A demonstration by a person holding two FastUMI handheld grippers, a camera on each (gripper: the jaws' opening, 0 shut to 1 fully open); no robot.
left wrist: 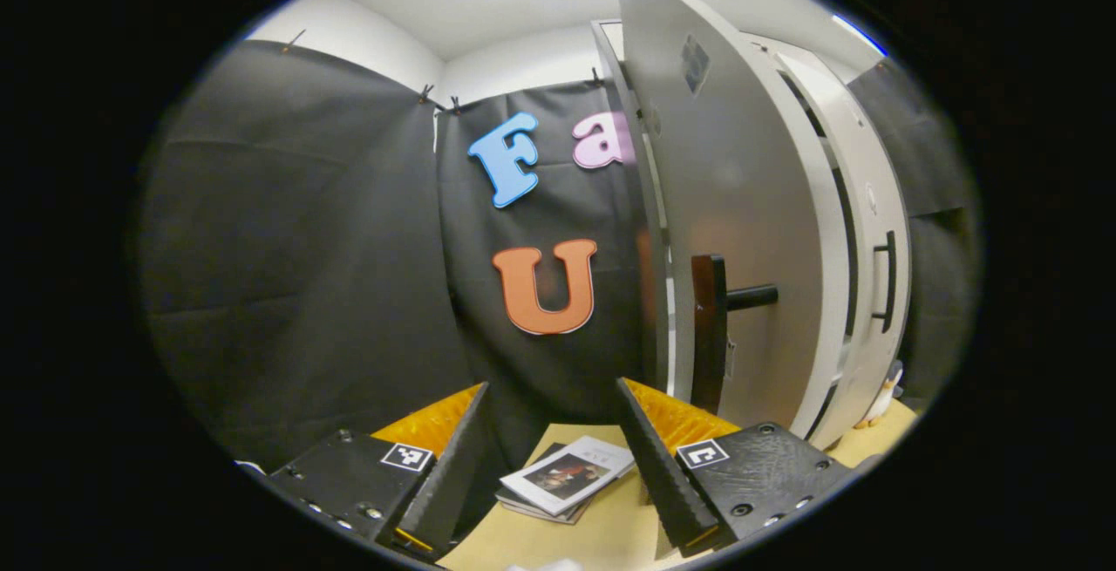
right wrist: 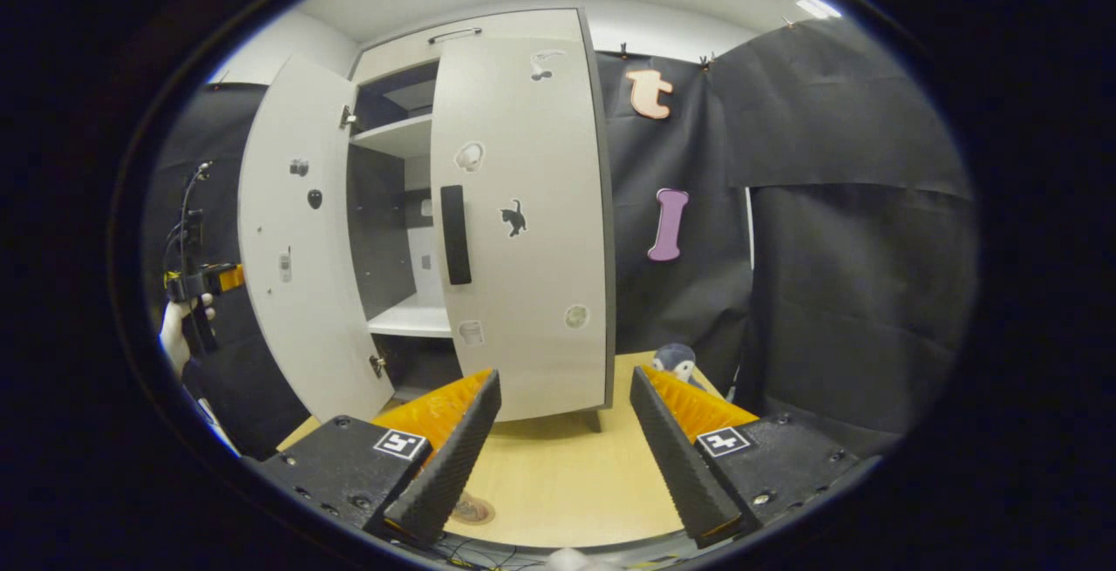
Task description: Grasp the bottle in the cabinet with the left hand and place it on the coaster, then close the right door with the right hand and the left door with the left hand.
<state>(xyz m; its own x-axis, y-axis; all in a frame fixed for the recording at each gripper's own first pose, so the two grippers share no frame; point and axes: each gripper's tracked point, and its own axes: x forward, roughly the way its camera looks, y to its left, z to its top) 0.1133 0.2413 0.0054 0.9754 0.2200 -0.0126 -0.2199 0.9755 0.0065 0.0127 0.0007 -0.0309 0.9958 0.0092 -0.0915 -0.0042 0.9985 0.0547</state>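
In the right gripper view the white cabinet's right door [right wrist: 523, 222] lies flat against the front, with a dark handle [right wrist: 454, 235]. Its left door [right wrist: 301, 240] stands swung wide open, showing bare shelves [right wrist: 410, 318]. A round brown coaster [right wrist: 472, 510] lies on the wooden table [right wrist: 558, 475] under my right gripper [right wrist: 562, 458], which is open and holds nothing. In the left gripper view my left gripper [left wrist: 549, 458] is open and empty, on the outer side of the left door [left wrist: 741, 205], short of its dark handle [left wrist: 711, 327]. A hand holds the left gripper [right wrist: 205, 283] beside that door.
A small stack of books [left wrist: 567, 477] lies on the table below my left gripper. A penguin toy [right wrist: 676, 360] sits at the cabinet's right foot, also seen as the penguin toy [left wrist: 882, 397] past the doors. Black cloth walls close the booth on all sides.
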